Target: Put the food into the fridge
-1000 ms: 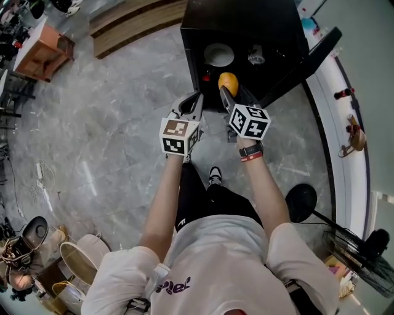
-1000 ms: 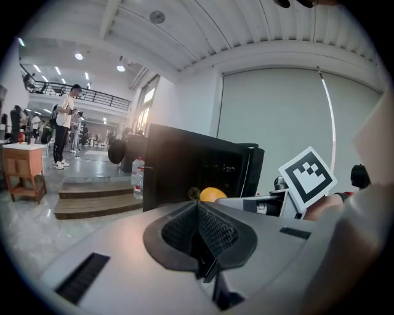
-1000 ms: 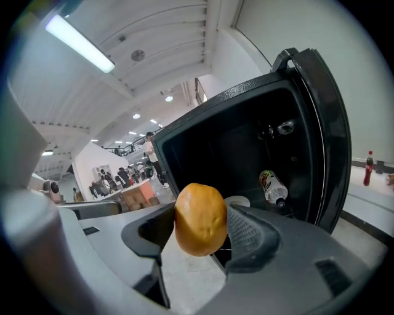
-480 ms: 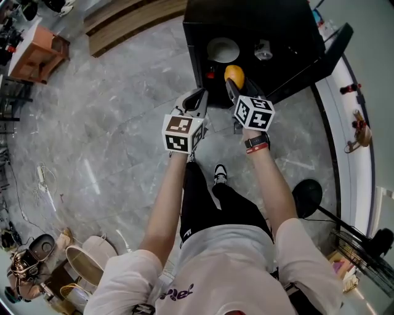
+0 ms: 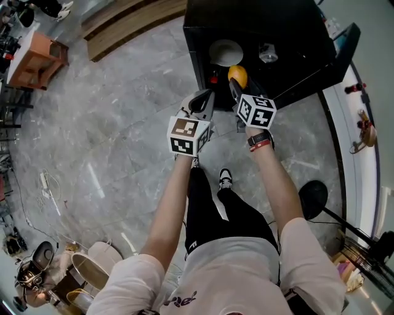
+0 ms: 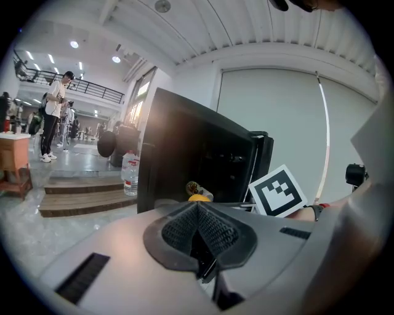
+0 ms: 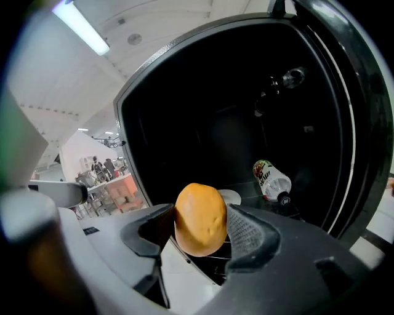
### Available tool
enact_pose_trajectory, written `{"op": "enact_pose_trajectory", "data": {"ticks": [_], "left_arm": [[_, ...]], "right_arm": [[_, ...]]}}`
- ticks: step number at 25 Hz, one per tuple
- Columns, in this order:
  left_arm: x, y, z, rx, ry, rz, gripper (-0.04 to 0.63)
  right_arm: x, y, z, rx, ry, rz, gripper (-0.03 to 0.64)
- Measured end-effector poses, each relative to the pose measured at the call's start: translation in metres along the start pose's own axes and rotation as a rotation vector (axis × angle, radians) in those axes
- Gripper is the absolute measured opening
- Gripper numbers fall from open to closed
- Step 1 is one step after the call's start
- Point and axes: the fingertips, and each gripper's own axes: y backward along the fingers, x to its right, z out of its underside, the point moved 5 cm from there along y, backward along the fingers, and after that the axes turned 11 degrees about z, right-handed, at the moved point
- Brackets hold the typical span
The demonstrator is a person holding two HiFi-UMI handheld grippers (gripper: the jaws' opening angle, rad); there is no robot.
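Observation:
A small black fridge (image 5: 252, 18) stands open on the grey floor, its door (image 5: 320, 58) swung out to the right. My right gripper (image 7: 200, 229) is shut on an orange fruit (image 7: 201, 219), held just at the fridge's opening (image 7: 246, 135); the head view shows the fruit (image 5: 237, 75) at the gripper's tip. Inside lie a white plate (image 5: 225, 53) and a small bottle (image 7: 271, 179). My left gripper (image 5: 198, 106) hovers to the left of the right one, short of the fridge, its pads (image 6: 198, 229) pressed together with nothing between them.
A wooden step (image 5: 129, 24) runs behind the fridge's left side. A white counter (image 5: 351, 123) curves along the right with small items on it. A black round stool (image 5: 313, 198) stands at the right. Pots and baskets (image 5: 86, 271) sit at the lower left.
Both grippers have edged a little forward and right toward the fridge, the right one carrying the fruit closer to the opening. The jaws stay as they were.

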Motion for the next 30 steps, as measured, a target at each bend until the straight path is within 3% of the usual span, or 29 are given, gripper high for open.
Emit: {"op": "enact_pose_trajectory", "data": {"ticks": [9,16,30], "left_arm": [[-0.019,-0.012,0.013,-0.019,0.013,0.01,0.018],[-0.033,-0.023,0.024,-0.026,0.027,0.017,0.018],[-0.046,-0.042,0.03,-0.025,0.003,0.054,0.018]], "right_arm": [[-0.001,-0.038,0.01,-0.007,0.009,0.001,0.273],[-0.005,-0.072,0.012,0.001,0.133,-0.019,0.273],[-0.005,-0.125,-0.003,-0.01,0.254,-0.024,0.273]]}}
